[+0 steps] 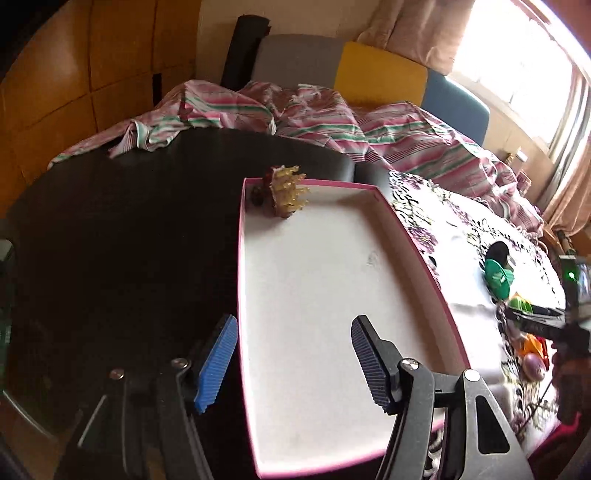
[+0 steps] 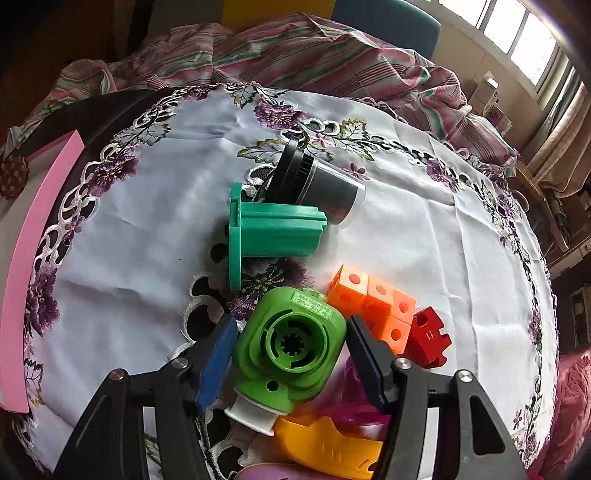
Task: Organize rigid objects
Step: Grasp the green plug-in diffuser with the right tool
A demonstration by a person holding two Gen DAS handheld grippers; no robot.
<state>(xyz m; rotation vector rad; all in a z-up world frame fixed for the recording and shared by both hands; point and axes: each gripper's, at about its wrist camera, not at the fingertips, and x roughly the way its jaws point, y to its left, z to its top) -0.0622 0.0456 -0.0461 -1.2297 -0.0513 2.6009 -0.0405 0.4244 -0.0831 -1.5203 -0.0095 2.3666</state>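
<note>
Home, looks like a bedroom or living room. Cues: rumpled striped bedsheet heaped behind the table, grey, yellow and blue cushions against the wall, curtains beside a bright window, wood panelling on the left. Embroidered floral tablecloth on the dark table, household odds and ends on top.

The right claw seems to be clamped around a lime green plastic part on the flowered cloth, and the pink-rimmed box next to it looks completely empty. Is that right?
Not quite. The pink-rimmed box is not empty: the left wrist view shows a brown and yellow hair clip in its far corner. The rest holds: in the right wrist view the right claw grips the lime green plastic part on the flowered cloth.
</note>
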